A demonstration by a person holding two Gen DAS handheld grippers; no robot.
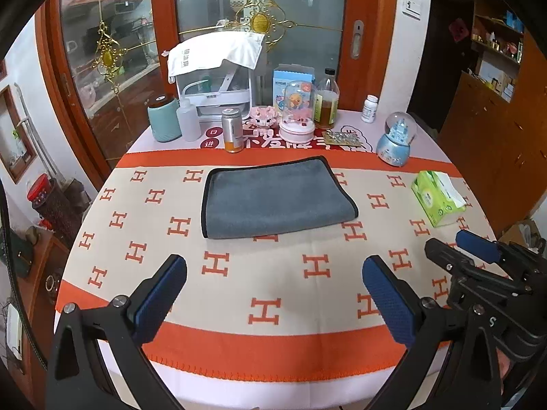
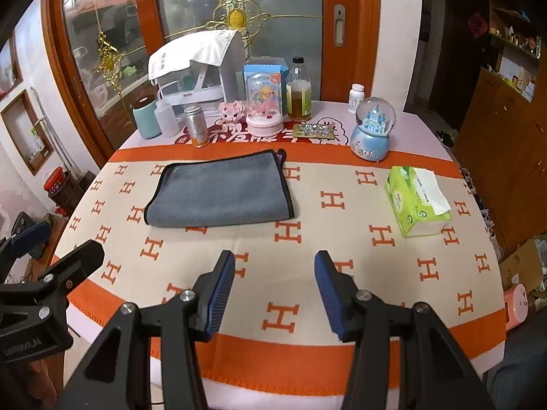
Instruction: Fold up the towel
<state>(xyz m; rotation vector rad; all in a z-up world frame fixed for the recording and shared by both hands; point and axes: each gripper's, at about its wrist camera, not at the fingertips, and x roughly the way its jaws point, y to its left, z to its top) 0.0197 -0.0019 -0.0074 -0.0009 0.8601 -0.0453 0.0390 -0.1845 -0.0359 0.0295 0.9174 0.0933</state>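
Observation:
A grey towel (image 1: 277,198) with a dark hem lies folded flat on the patterned tablecloth (image 1: 239,290), toward the far middle of the table. It also shows in the right wrist view (image 2: 222,191). My left gripper (image 1: 273,297) is open and empty, held back over the near edge, well short of the towel. My right gripper (image 2: 275,294) is open and empty, also near the front edge, to the right of the towel. The right gripper shows at the right in the left wrist view (image 1: 461,249).
A green tissue pack (image 2: 417,201) lies at the right. Along the back stand a blue snow globe (image 2: 372,130), a pink dome toy (image 2: 265,106), a brown bottle (image 2: 298,89), a can (image 2: 196,126), a teal cup (image 2: 146,118) and a white appliance (image 2: 198,68).

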